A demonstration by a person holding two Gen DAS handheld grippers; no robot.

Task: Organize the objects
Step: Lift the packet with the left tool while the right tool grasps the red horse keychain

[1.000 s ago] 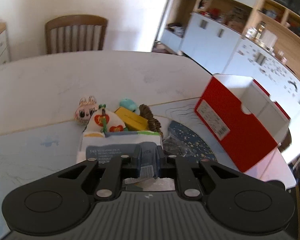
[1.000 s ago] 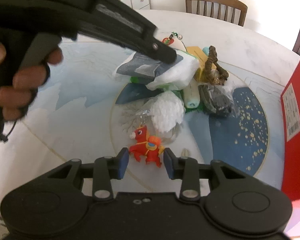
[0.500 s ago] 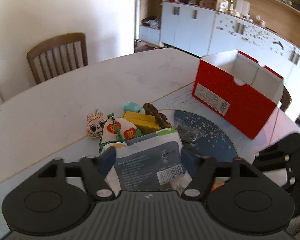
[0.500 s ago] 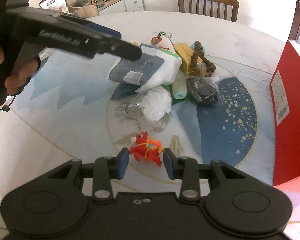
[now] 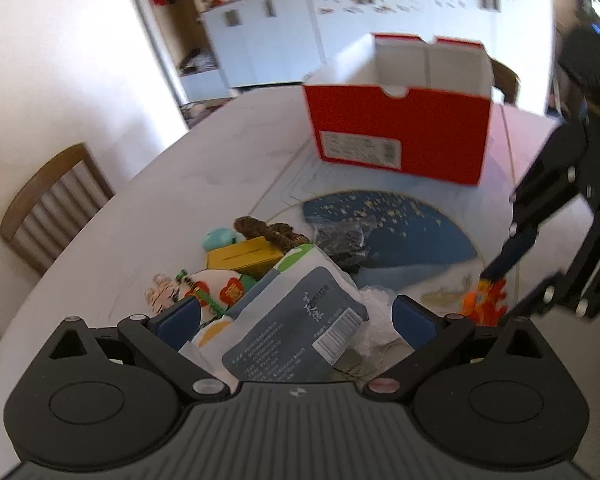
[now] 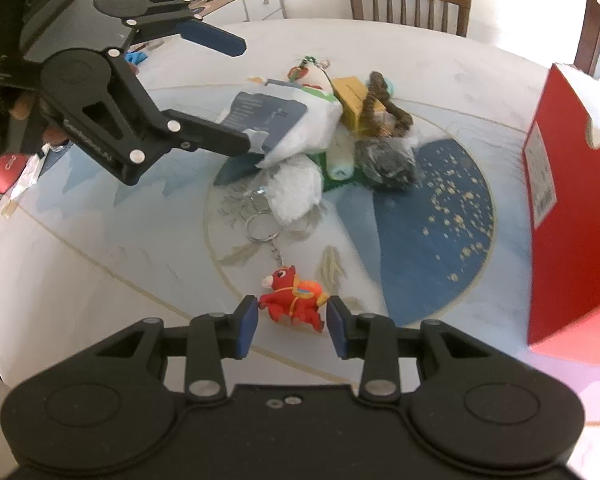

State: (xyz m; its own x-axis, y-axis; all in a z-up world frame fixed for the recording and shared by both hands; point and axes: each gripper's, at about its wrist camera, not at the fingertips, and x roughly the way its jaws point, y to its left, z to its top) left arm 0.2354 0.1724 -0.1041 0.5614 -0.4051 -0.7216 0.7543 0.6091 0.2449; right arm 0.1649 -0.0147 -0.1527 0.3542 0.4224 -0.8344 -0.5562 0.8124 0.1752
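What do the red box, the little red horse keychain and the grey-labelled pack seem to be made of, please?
The red box looks like matte cardboard: thin folded white walls, a cut thumb notch, a printed label. The red horse keychain seems moulded soft rubber or plastic, smooth and slightly glossy, on a shiny metal ring. The grey-labelled pack appears to be thin plastic film, crinkled and faintly reflective.

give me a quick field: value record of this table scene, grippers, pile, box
left gripper: open, jaws just opened wide, either side of the grey pack, pads off it
right gripper: shut on the red horse keychain
pile: grey pack on top; yellow box, brown rope, dark bag, white pouch
red box: open top, nothing seen inside, apart from pile
table: white, blue round print
chair: far side
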